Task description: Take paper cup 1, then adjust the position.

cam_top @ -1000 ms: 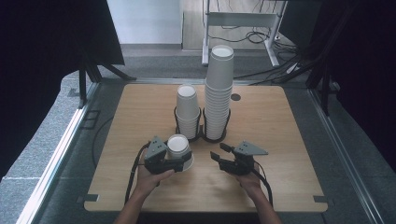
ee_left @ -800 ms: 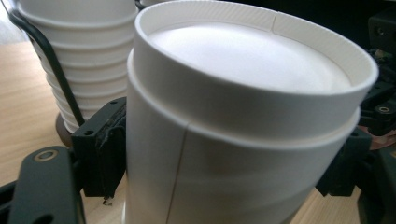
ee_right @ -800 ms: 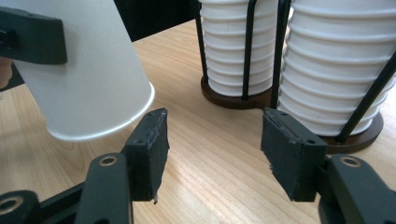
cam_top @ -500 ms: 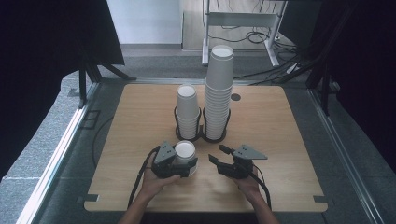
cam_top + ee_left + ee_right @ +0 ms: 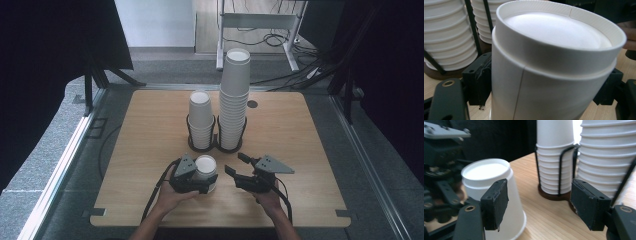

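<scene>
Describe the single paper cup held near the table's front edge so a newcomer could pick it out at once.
Start at the wooden table and find the two stacks of white cups in the black wire holder at its middle. Come toward the near edge: the left tool grips one upside-down white paper cup. It alone stands apart from the stacks, bottom up.

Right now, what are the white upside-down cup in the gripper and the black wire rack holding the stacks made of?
The white upside-down cup looks like paper: matte, with a glued seam down its side and a folded bottom rim. The black wire rack seems thin metal wire, smooth and dark, on a round brown base that may be wood. The light brown table shows wood grain, possibly laminate.
</scene>
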A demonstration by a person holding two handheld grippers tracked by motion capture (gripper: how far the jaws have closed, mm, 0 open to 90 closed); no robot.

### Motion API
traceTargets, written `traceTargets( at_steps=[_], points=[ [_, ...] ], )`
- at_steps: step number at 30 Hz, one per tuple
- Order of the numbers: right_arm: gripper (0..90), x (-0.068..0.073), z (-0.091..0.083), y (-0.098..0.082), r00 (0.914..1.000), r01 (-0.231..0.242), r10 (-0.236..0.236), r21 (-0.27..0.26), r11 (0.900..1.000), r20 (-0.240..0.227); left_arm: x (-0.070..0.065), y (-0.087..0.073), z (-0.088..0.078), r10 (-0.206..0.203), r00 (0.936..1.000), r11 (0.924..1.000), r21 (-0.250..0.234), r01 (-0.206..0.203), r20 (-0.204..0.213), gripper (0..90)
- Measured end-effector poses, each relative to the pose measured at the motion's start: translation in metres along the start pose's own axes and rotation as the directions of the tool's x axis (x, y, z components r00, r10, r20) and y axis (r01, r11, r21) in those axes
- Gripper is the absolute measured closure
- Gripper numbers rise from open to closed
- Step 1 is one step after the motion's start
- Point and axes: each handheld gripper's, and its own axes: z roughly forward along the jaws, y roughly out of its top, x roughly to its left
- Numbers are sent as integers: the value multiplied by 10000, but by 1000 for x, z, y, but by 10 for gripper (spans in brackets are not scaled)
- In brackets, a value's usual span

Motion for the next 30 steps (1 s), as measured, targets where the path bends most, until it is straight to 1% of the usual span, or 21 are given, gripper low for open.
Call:
traceTargets(
  at_steps=[2,3,4,9,12,13,19,23,30],
  points=[
    [291,4,1,2,9997,9,-10,-24,10000,-233,0,0,1,26,10000,10000,40,-26,12,186],
    [281,8,3,3,9989,70,-70,2,10000,-462,0,-1,1,15,10000,10000,52,-15,8,186],
    [281,8,3,3,9989,70,-70,2,10000,-462,0,-1,2,11,10000,10000,61,-11,9,186],
    [241,18,7,5,9957,245,-233,130,9996,-896,-1,-2,5,35,10000,9998,180,-36,63,186],
    [221,21,9,5,9936,146,-124,184,9997,-1122,-4,-2,7,123,9998,9996,249,-127,145,186],
    [209,22,11,4,9930,69,-36,279,9996,-1180,-5,-2,8,134,9997,9996,257,-139,191,186],
    [192,25,17,1,9905,-21,83,453,9990,-1369,-12,-1,12,409,9981,9986,315,-424,470,186],
    [180,30,21,0,9888,109,-28,539,9985,-1490,-17,-1,13,492,9969,9981,341,-513,613,186],
    [174,35,28,-3,9861,289,-175,671,9973,-1649,-24,0,14,615,9928,9975,292,-648,1026,186]
  ],
)
